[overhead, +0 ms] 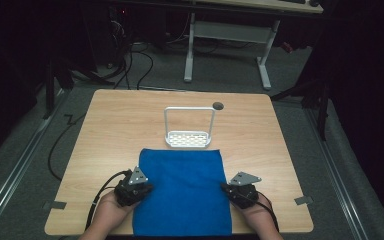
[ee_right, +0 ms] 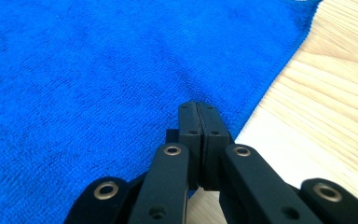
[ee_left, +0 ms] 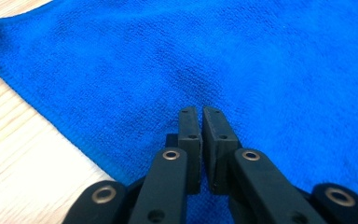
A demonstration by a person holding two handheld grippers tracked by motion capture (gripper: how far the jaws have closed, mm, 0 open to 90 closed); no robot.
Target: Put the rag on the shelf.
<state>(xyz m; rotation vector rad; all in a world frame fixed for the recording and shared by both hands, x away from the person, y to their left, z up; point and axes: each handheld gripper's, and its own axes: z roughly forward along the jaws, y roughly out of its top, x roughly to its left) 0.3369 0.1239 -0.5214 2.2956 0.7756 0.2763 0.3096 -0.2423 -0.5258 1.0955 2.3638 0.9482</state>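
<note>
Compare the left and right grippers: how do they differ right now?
The left gripper sits at the blue cloth's left edge, the right gripper at its right edge. The left gripper's jaws show a thin slit; the right gripper's jaws touch fully. Both are black, shut, empty, and point over the cloth.

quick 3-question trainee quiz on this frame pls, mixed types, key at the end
1. True or false: the blue cloth lies flat on the wooden table, nearer the person than the white rack.
2. How do the jaws of the left gripper and the right gripper stand?
A both wide open
B both about shut, nothing between them
C each clamped on a fold of cloth
3. Fill in: the left gripper is at the cloth's ___ edge in the high view.

Key
1. true
2. B
3. left
</note>
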